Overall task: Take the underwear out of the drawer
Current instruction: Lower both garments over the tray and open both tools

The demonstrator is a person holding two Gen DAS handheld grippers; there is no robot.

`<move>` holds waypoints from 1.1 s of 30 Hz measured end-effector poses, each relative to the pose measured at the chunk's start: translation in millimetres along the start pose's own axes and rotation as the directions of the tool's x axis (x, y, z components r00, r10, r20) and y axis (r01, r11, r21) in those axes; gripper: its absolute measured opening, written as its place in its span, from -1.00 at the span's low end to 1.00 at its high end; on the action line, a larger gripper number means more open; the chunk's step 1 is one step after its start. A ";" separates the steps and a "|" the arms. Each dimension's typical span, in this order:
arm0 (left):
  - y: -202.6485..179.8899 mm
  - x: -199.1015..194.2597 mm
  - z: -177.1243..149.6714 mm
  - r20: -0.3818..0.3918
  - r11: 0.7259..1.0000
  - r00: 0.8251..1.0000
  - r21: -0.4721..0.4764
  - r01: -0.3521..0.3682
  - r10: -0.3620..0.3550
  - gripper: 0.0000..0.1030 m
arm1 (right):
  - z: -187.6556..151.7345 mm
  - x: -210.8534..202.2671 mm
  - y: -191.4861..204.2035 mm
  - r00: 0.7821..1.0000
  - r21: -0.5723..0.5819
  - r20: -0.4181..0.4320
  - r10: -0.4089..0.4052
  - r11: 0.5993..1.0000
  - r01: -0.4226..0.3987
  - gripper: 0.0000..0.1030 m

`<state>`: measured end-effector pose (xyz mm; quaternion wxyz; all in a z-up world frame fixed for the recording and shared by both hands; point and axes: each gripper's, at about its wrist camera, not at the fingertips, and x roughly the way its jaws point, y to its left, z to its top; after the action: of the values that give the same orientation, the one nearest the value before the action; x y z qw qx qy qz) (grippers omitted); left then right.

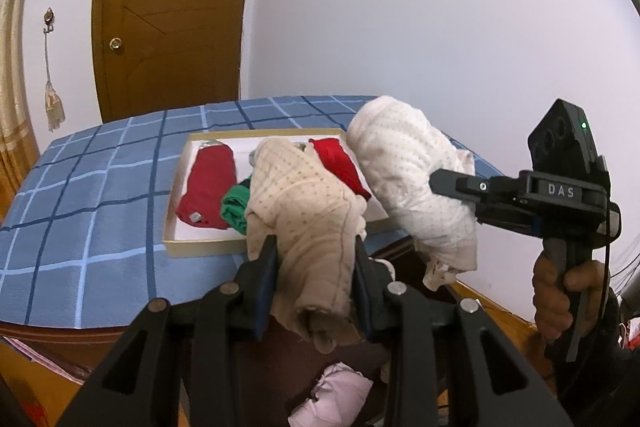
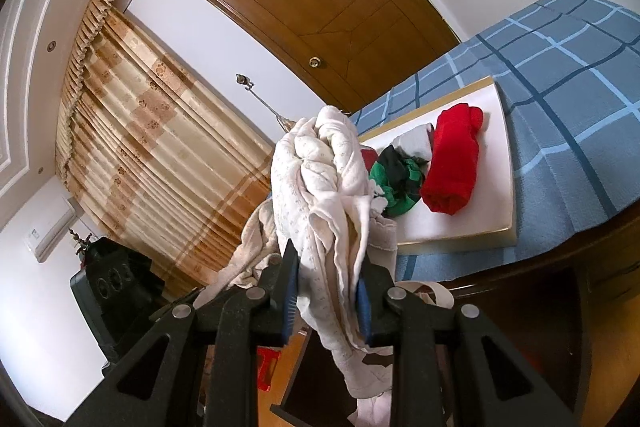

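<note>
Two bundles of underwear are up and clear of the drawer: the beige bundle (image 1: 308, 203) pinched in the left gripper (image 1: 316, 259), the white bundle (image 1: 416, 179) clamped in the right gripper (image 1: 452, 187), at its three o'clock. Setting them down looks left; the shallow tray (image 1: 200, 247) on the bed (image 1: 80, 207) lies at twelve o'clock.

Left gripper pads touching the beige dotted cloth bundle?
Touching. The left wrist view shows the left gripper with both blue pads pressed into the beige dotted cloth bundle, which bulges above and hangs below the fingers.
</note>
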<state>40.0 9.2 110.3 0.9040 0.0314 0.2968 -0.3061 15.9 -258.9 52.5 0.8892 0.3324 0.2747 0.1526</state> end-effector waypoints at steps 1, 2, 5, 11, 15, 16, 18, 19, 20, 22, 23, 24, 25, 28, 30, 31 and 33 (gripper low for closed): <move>-0.1 -0.2 1.3 0.002 1.000 1.000 0.002 -0.006 0.006 -0.36 | 0.7 1.8 0.4 1.000 0.002 -0.001 -0.001 1.000 0.001 -0.48; -0.9 -0.5 2.8 0.004 1.000 1.000 0.002 -0.013 0.013 -0.36 | 1.7 3.7 0.8 1.000 0.002 -0.002 -0.003 1.000 0.003 -0.48; 1.2 3.1 10.5 0.008 0.999 0.999 0.006 -0.040 0.040 -0.36 | 4.7 7.1 4.1 1.000 0.001 0.002 -0.004 1.000 0.004 -0.48; 1.8 8.6 21.9 0.027 0.996 0.996 0.024 -0.084 0.084 -0.36 | 11.5 12.0 9.7 1.000 -0.012 0.019 -0.011 1.000 0.011 -0.48; 1.3 13.9 28.7 0.029 0.994 0.994 0.041 -0.106 0.105 -0.36 | 14.3 13.4 12.4 0.999 -0.020 0.029 -0.023 1.000 0.023 -0.48; 1.7 15.8 31.0 0.029 0.993 0.994 0.041 -0.111 0.110 -0.36 | 15.5 14.6 11.7 0.999 -0.020 0.030 -0.024 1.000 0.025 -0.48; 2.1 18.7 34.2 0.030 0.993 0.993 0.039 -0.114 0.113 -0.36 | 17.7 15.8 11.0 0.999 -0.017 0.033 -0.029 0.999 0.029 -0.48; 2.6 20.1 35.7 0.031 0.993 0.993 0.040 -0.115 0.114 -0.36 | 19.2 16.2 10.9 0.999 -0.017 0.036 -0.032 0.999 0.032 -0.48; 1.1 20.2 36.1 0.033 0.992 0.992 0.043 -0.120 0.119 -0.36 | 20.9 16.6 10.7 0.998 -0.019 0.042 -0.038 0.999 0.039 -0.48; 1.6 22.7 38.9 0.036 0.990 0.991 0.046 -0.131 0.130 -0.36 | 23.7 16.7 10.7 0.997 -0.021 0.051 -0.051 0.998 0.052 -0.48; 1.7 24.7 40.4 0.036 0.990 0.990 0.048 -0.135 0.133 -0.36 | 25.4 16.7 10.2 0.997 -0.020 0.056 -0.057 0.998 0.059 -0.48; 2.0 26.1 41.5 0.034 0.990 0.991 0.047 -0.134 0.132 -0.36 | 27.3 17.0 9.5 0.996 -0.017 0.059 -0.061 0.998 0.062 -0.48; 2.5 27.3 42.6 0.032 0.990 0.991 0.046 -0.132 0.130 -0.36 | 29.2 17.6 9.7 0.996 -0.014 0.061 -0.061 0.998 0.062 -0.48; 3.3 32.9 47.8 0.033 0.989 0.990 0.052 -0.139 0.138 -0.36 | 34.4 19.8 7.0 0.995 -0.003 0.070 -0.067 0.998 0.067 -0.48; 4.7 37.7 51.8 0.032 0.989 0.990 0.051 -0.142 0.141 -0.36 | 36.7 21.8 5.7 0.995 0.004 0.075 -0.070 0.998 0.069 -0.48; 4.8 40.3 54.3 0.031 0.988 0.989 0.049 -0.143 0.142 -0.36 | 38.6 23.4 4.3 0.994 0.011 0.077 -0.072 0.997 0.071 -0.48; 4.6 45.8 60.2 0.033 0.988 0.988 0.044 -0.150 0.149 -0.36 | 41.4 26.7 2.9 0.994 0.020 0.081 -0.075 0.997 0.073 -0.48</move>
<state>102.9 -26.0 133.7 0.9278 0.0702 0.2728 -0.2446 61.6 -265.6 70.1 0.9020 0.3355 0.2514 0.1034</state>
